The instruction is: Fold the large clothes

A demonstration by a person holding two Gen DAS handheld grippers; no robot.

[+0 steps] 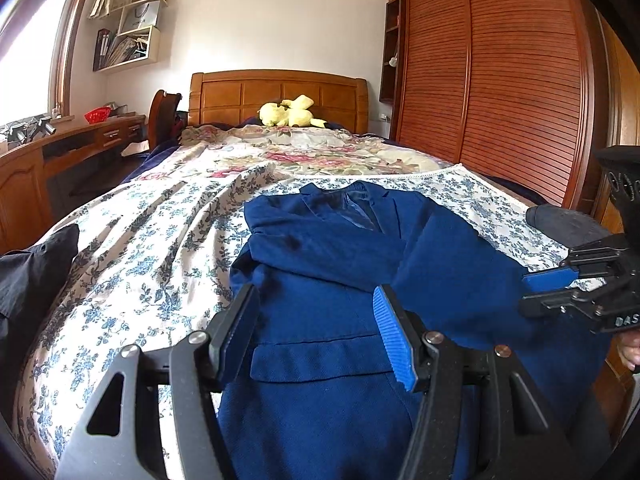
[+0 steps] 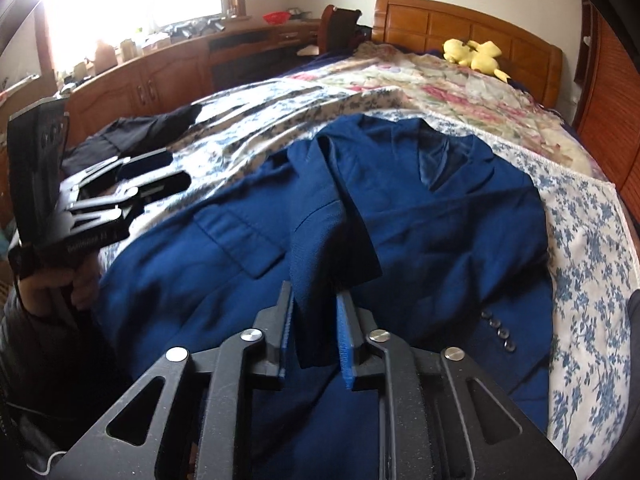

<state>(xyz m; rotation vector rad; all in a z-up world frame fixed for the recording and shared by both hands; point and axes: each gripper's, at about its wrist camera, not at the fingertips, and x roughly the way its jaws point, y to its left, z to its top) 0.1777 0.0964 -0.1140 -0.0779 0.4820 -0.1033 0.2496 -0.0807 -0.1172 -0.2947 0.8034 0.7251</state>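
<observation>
A dark blue suit jacket (image 1: 320, 360) (image 2: 420, 216) lies face up on the bed, collar toward the headboard. One sleeve (image 2: 332, 240) is folded across its chest. My right gripper (image 2: 316, 332) hangs low over the jacket's lower part, and the sleeve's cuff lies between its narrowly parted fingers; the pads do not press it. From the left wrist view, the right gripper (image 1: 532, 292) sits at the jacket's right edge. My left gripper (image 1: 316, 332) (image 2: 168, 172) stands open over the jacket's left side near the pocket flap (image 1: 320, 356), with nothing gripped.
The bed wears a blue-flowered sheet (image 1: 140, 260) and a pink floral quilt (image 1: 312, 152). A black garment (image 1: 32, 280) lies at the left edge. A yellow plush toy (image 1: 288, 112) sits by the headboard. A wooden desk (image 1: 80, 148) stands left, a wardrobe (image 1: 500, 80) right.
</observation>
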